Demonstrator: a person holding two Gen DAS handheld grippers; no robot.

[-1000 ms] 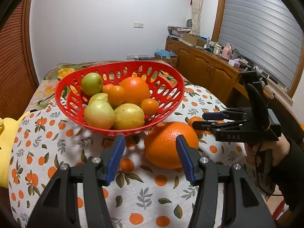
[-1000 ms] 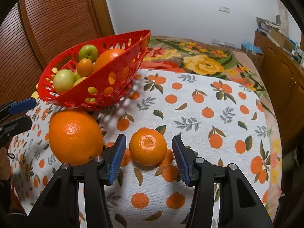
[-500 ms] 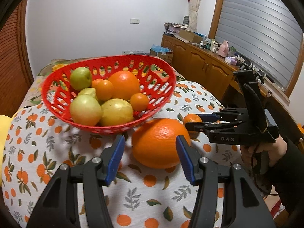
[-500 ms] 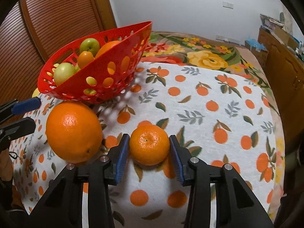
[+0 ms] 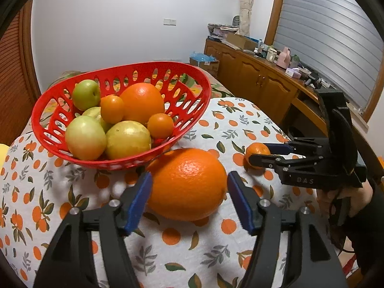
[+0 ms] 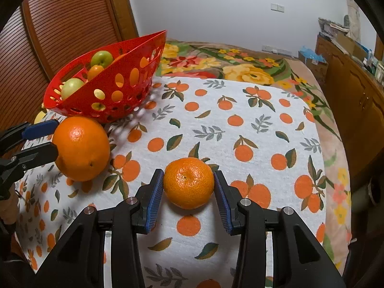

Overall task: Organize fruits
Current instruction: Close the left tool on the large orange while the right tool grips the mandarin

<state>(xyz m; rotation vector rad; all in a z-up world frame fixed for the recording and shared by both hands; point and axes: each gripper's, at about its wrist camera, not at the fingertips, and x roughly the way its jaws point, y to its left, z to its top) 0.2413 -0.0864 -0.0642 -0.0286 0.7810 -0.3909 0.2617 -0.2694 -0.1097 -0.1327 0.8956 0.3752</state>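
Left gripper (image 5: 188, 198): jaws spread and they've just been opening wider. The big orange (image 5: 187, 183) sits between the blue pads, with a sliver of gap showing on both sides, so nothing's held.
Right gripper (image 6: 189, 190): clamped on the mandarin (image 6: 189, 183), both pads tight against its sides. The fruit looks like it's resting on the cloth (image 6: 240, 124), though I can't be sure it isn't a hair off it.
Big orange: on the cloth, right up against the front of the basket (image 5: 201, 91) – can't tell if they actually touch.
Mandarin: off to the right of the big orange, well apart from the basket.
Basket: red, full of holes, on the cloth – loaded with green apples, a large orange and a couple of small oranges.
Hand (image 5: 345, 198): wrapped around the right gripper's handle, dark sleeve behind it.
Background: wooden cabinets along the wall, cluttered on top.
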